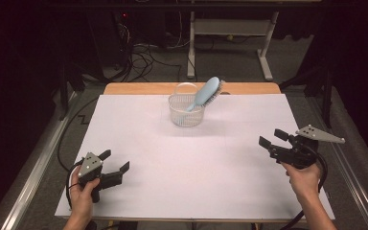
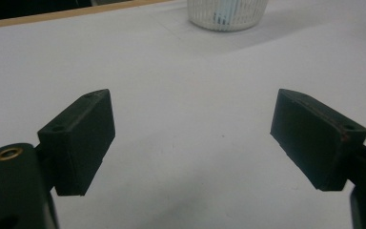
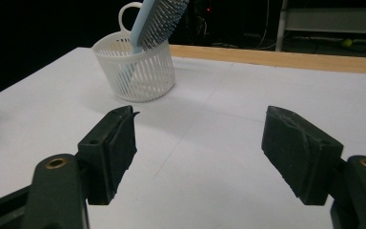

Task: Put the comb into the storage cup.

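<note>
A white slatted basket (image 1: 186, 111) stands near the far middle of the white sheet (image 1: 139, 143). A light blue hairbrush (image 1: 206, 92) leans in it, handle down, its bristled head sticking out to the right. The same basket (image 3: 136, 71) and hairbrush (image 3: 158, 19) show in the right gripper view, and the basket's base (image 2: 226, 14) in the left gripper view. My left gripper (image 1: 116, 162) is held at the near left, open and empty. My right gripper (image 1: 273, 137) is held at the right, open, with nothing between its jaws. Both are well away from the basket.
The white sheet covers a wooden table whose bare far edge (image 1: 139, 88) shows behind the basket. Beyond it are a dark floor with cables (image 1: 143, 57) and a white desk frame (image 1: 230, 33). Metal rails (image 1: 38, 163) run along the table's sides.
</note>
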Tool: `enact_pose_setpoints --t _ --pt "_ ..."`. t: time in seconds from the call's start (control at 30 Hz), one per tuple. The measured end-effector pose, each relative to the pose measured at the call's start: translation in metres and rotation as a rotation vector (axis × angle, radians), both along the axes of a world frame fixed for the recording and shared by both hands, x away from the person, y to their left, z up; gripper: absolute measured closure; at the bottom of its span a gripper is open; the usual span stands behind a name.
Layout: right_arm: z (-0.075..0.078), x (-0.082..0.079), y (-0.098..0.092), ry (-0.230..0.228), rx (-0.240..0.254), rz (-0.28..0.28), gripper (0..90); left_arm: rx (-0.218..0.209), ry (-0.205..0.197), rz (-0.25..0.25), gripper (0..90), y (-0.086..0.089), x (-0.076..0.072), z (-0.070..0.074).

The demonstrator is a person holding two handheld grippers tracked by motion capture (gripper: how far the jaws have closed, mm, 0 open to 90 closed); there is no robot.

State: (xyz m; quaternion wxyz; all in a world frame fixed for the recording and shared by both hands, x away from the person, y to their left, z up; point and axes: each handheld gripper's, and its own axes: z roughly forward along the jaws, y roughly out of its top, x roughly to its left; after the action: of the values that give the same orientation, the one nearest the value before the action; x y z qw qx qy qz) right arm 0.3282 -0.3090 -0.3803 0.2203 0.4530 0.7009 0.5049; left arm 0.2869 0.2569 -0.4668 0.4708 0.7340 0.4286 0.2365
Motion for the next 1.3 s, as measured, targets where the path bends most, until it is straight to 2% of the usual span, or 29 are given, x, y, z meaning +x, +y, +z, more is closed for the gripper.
enact_pose_setpoints --t 0.5,1.3 --pt "-0.003 -0.012 0.006 -0.02 -0.022 0.021 27.4 0.0 -0.001 0.0 15.8 0.0 0.0 0.0" --pt "-0.015 -0.033 0.004 -0.022 0.005 0.029 26.8 -0.002 -0.001 0.002 15.8 0.0 0.0 0.0"
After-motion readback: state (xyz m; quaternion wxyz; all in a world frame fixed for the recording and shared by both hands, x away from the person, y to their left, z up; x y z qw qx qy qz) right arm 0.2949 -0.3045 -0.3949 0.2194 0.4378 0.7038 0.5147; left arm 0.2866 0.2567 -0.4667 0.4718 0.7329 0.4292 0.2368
